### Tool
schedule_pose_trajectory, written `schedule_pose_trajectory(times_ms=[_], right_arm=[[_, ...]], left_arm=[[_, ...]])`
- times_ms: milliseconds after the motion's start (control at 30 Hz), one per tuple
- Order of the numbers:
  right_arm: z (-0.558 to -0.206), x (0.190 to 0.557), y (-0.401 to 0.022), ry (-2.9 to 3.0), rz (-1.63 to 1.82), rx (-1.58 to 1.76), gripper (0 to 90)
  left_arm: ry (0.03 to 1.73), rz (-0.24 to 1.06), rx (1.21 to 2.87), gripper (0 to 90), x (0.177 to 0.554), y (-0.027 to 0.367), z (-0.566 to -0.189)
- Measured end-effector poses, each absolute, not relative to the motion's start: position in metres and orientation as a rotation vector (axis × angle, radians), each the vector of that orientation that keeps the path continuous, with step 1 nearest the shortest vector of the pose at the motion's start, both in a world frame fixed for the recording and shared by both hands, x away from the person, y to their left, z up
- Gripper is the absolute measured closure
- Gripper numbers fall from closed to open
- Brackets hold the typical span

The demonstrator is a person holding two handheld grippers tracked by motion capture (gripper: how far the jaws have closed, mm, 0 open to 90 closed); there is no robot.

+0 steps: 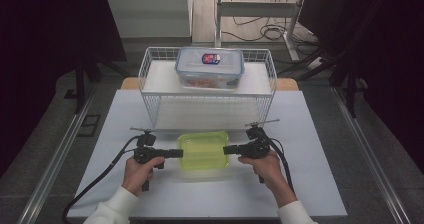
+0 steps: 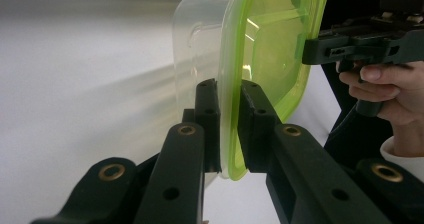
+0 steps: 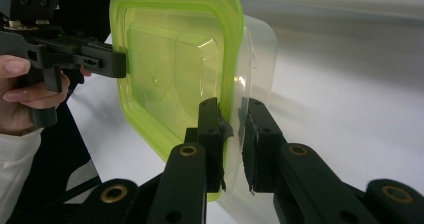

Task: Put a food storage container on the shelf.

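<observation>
High view: clear plastic box with green lid (image 1: 203, 150) sits between both grippers at the near middle of the white counter (image 1: 320, 194). Left gripper (image 1: 176, 153) is on the box's left edge, right gripper (image 1: 228, 149) on its right edge. Just behind the box stands a white wire rack (image 1: 150, 64) with a clear lidded food container with a red-blue label (image 1: 210, 66) on its top shelf. Cables (image 1: 265, 31) lie on the floor beyond.

Left gripper view: left gripper (image 2: 227, 126) clamped on the green lid's rim, one jaw each side. Box (image 2: 270, 49) is seen edge-on, the right gripper (image 2: 310, 51) at its far rim, a hand (image 2: 387, 86) behind it.

Right gripper view: right gripper (image 3: 230, 134) clamped on the near rim of the box (image 3: 170, 74); left gripper (image 3: 120, 64) at the far rim, held by a hand (image 3: 20, 91).
</observation>
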State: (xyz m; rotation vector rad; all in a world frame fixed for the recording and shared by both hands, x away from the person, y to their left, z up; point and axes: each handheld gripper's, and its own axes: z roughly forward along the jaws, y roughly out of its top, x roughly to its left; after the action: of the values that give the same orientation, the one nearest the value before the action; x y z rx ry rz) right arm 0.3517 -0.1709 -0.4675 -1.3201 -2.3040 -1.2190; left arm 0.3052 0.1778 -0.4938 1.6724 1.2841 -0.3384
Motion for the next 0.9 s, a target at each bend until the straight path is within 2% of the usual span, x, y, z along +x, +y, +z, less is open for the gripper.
schedule_pose_trajectory(times_ms=[533, 900], right_arm=[[-0.442, 0.34, -0.171, -2.355, -1.345, -1.258, 79.1], [-0.408, 0.326, -0.169, -2.42, -1.502, -1.181, 79.0]], left_arm=[[1.212, -0.239, 1.665, 80.9, 0.294, 0.18, -0.46], [1.129, -0.127, 1.681, 80.9, 0.283, 0.183, -0.425]])
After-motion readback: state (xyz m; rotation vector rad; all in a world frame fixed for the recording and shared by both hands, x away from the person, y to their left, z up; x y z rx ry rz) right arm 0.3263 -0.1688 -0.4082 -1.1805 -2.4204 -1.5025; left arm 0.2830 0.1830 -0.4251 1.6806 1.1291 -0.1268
